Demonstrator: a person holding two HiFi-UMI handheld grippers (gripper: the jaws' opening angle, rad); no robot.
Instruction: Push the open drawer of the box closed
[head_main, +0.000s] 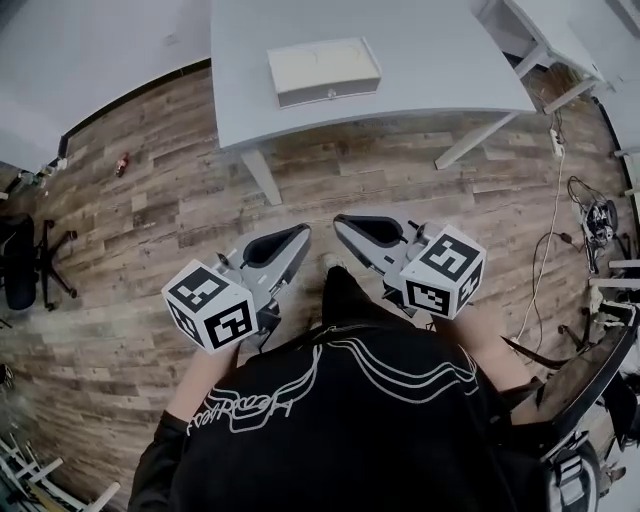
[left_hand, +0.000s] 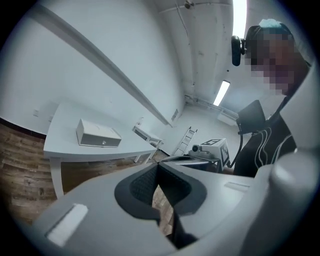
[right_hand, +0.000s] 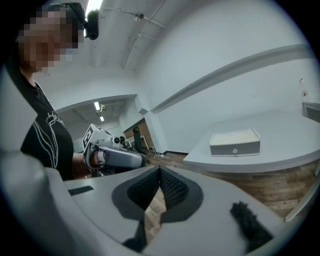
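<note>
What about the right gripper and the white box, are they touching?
Apart. The head view shows the right gripper over the floor by the person's body, a stretch of floor and table separating it from the box.

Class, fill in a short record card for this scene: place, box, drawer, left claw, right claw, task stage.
place: room with wooden floor and white table
box: white, on the table
drawer: knobbed front faces the person; too far away to tell how open it is
left claw: shut, empty, well short of the table
right claw: shut, empty, beside the left one
task stage: box not yet touched
</note>
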